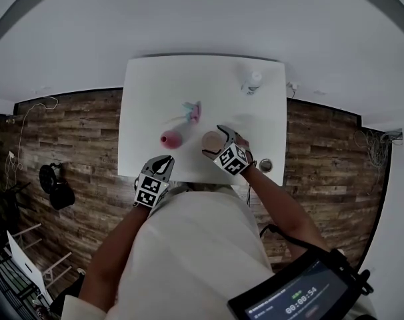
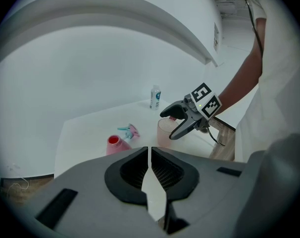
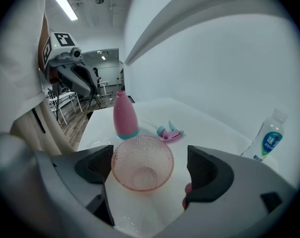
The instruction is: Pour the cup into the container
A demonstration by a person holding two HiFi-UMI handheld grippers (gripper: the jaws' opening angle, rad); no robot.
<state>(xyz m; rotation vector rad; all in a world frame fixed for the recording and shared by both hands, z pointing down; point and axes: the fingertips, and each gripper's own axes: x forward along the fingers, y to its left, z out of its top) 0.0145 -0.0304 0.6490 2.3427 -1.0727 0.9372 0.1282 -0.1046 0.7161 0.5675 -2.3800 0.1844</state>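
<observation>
A pink dimpled glass cup (image 3: 142,162) stands upright on the white table (image 1: 149,99); no liquid shows in it. My right gripper (image 3: 150,167) is open, with its jaws on either side of the cup and a gap on the right side. From the head view the cup (image 1: 212,141) sits under that gripper (image 1: 214,142). Left of it stands a pink bottle (image 1: 169,139) with an open neck. Its spray head (image 1: 192,111) lies on the table behind. My left gripper (image 2: 149,155) is shut and empty near the table's front edge, short of the bottle (image 2: 114,144).
A small clear water bottle (image 1: 252,82) stands at the table's far right corner. A small round object (image 1: 265,165) lies at the front right edge. Wood floor surrounds the table, with a white wall behind it.
</observation>
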